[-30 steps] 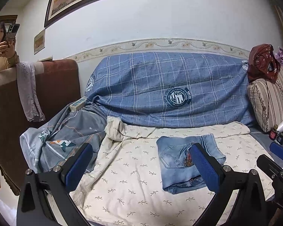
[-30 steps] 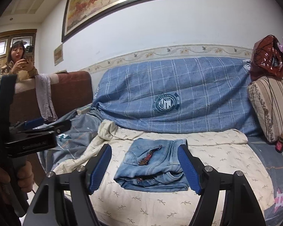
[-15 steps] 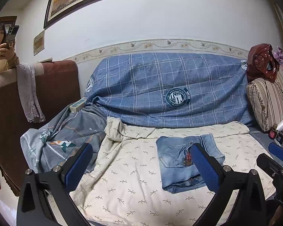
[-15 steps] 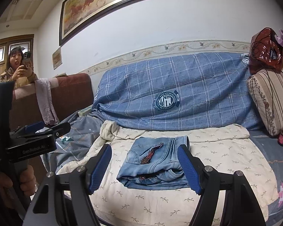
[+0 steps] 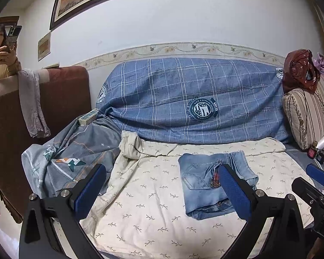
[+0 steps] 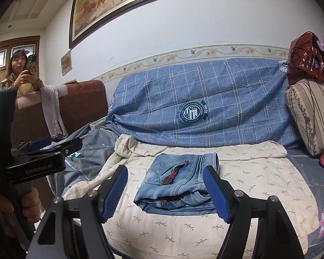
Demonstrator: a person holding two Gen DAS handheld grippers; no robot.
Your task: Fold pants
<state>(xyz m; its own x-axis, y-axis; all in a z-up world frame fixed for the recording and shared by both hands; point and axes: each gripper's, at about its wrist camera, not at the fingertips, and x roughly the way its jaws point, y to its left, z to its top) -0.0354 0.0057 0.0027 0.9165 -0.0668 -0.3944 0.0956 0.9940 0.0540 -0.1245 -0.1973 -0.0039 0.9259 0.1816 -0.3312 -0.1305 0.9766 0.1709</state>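
Well, here the pants (image 6: 179, 185) lie in a compact denim bundle on the cream leaf-print sheet (image 6: 259, 172) that covers the sofa seat, and neither claw is touching them. The right claw (image 6: 165, 194) hangs spread wide and empty, with the bundle straight ahead of it and framed between its two blue pads. The left claw (image 5: 162, 192) is released too, nothing in it; from its own view the pants sit ahead and toward its right finger, partly hidden behind that pad. The bundle looks tidy: a back pocket faces up, a small beaded ornament (image 6: 175, 172) lies across the top layer, and the stacked edges show at the side nearest the claws.

My read is that the folding itself is finished, or all but finished, and this is the release step, both claws held clear of the cloth. If anything is left, it calls for a light touch: the layers at the near edge sit a little uneven, so a squaring press or a tuck there would do, approached from above so the stack does not slide on the soft sheet. Otherwise, simply draw both claws away without snagging the top layer.

Beyond the pants, a blue plaid cover (image 6: 205, 99) drapes the sofa back, well ahead of both claws, and a striped cushion (image 6: 310, 112) stands off to the right claw's right.
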